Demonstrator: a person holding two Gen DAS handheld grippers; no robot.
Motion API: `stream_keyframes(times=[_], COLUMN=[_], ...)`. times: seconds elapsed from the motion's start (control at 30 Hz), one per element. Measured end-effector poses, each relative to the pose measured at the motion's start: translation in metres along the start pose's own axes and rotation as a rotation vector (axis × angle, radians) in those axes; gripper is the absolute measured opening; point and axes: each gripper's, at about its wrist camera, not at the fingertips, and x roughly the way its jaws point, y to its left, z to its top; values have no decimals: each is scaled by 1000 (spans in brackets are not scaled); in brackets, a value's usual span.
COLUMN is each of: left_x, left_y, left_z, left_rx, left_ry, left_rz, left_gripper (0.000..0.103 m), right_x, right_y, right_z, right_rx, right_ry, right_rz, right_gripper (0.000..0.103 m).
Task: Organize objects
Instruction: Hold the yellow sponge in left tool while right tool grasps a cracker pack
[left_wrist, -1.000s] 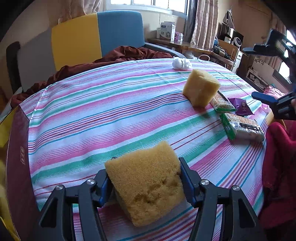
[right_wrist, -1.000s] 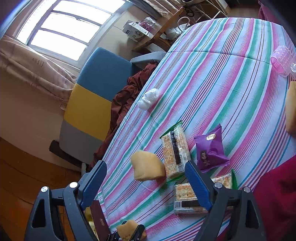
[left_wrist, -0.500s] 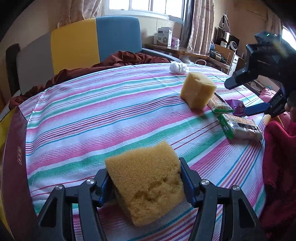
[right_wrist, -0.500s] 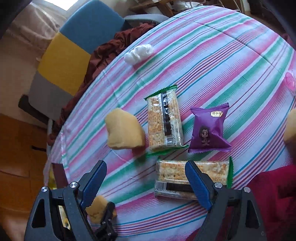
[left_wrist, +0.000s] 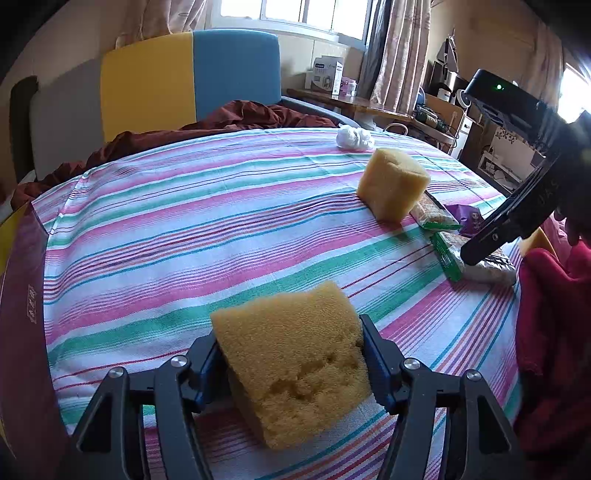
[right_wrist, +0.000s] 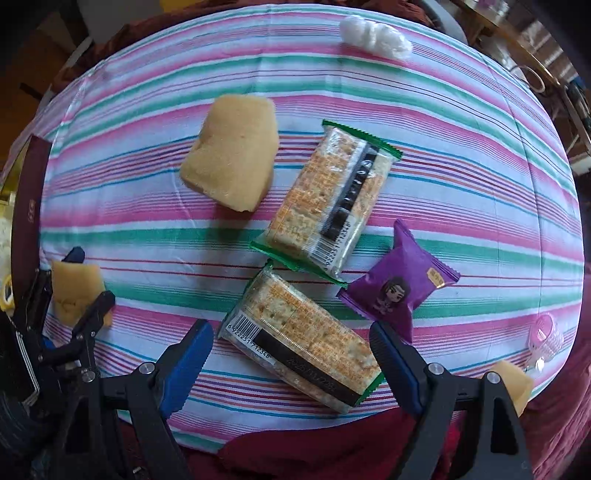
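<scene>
Right gripper lowered, jaws wide over crinkly cracker packet | left gripper clamps porous sponge

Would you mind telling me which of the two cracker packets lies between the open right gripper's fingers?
The nearer cracker packet, barcode end pointing left, sits between the right gripper's fingers; the other packet lies farther off, beside the loose sponge.
</scene>
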Motion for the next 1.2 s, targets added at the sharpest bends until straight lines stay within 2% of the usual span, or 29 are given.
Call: stream_keyframes(times=[0.07, 0.23, 0.3, 0.37, 0.43, 0.5, 0.57, 0.77, 0.97, 1.0, 1.03, 1.1, 1.2], left_x=[0, 0, -1, -1, -1, -2, -3, -4, -4, -4, -4, -4, -4], left_y=[0, 0, 0, 0, 2, 3, 3, 5, 6, 6, 7, 7, 6], left_z=[-1, -1, -1, -1, -1, -2, -2, -2, -2, -2, -2, -2, -2], left_rx=[-1, 0, 0, -1, -4, -7, -8, -13, -16, -17, -17, -17, -13], left_ry=[0, 0, -1, -2, -3, -3, -4, -5, -6, -6, -7, -7, -8], left_rz=[-3, -5, -7, -10, -15, -20, -23, -31, -37, -39, -40, -41, -37], left_gripper=[66, 66, 66, 66, 66, 66, 66, 67, 67, 67, 67, 67, 67], right_x=[8, 19, 18, 15, 19, 22, 22, 12, 22, 25, 27, 19, 15], right_y=[0, -9, -3, 8, 17, 20, 20, 20, 16, 18, 21, 32, 58], right_z=[0, -6, -13, -19, -22, -24, -25, -34, -45, -46, -47, -48, -48], right_rx=[-15, 29, 32, 21, 32, 45, 44, -1, -30, -33, -67, -87, -139], right_ry=[27, 35, 24, 11, 8, 9, 13, 20, 67, 73, 76, 35, -5], right_rz=[-25, 43, 88, 87, 54, 63, 55, -49, -76, -78, -86, -56, -44], right_gripper=[88, 88, 69, 59, 64, 77, 84, 86, 86, 82, 74, 50, 49])
